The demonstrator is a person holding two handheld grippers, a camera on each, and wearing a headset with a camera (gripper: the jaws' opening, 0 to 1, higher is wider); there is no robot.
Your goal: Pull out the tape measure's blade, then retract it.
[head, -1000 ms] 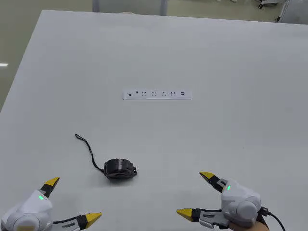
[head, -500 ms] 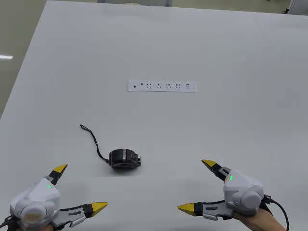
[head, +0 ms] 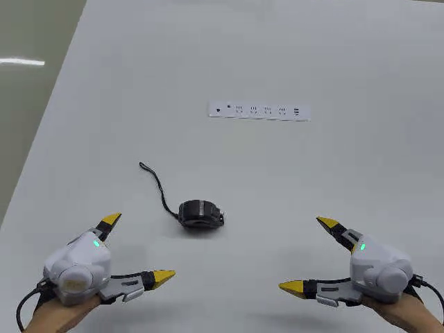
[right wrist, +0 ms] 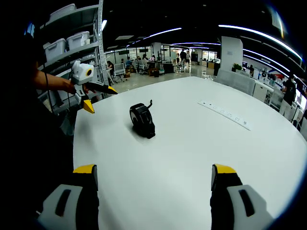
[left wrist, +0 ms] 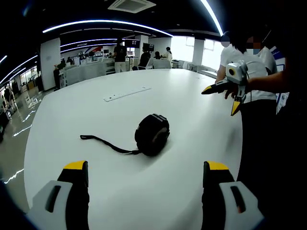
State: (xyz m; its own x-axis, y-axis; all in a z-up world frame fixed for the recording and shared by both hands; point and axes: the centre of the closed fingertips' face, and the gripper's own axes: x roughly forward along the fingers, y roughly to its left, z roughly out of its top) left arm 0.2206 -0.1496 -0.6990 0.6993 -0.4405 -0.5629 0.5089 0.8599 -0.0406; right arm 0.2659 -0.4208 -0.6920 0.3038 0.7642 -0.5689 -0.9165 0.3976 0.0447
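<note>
The left claw (head: 139, 248) and right claw (head: 306, 254) hang low over the near part of the white table (head: 208, 55), each with its jaws wide apart. The table's left edge runs close outside the left claw, with floor beyond. Bare tabletop spreads ahead of both claws and between them.

The tape measure (head: 200, 214) sits ahead of the left claw, just inward of it, and well to the left of the right claw. Its long axis lies roughly across, from claw to claw. The blade end points toward the right claw's side, and the wrist strap (head: 156, 186) trails off the other end, away and leftward. A power strip (head: 259, 111) lies well beyond.
</note>
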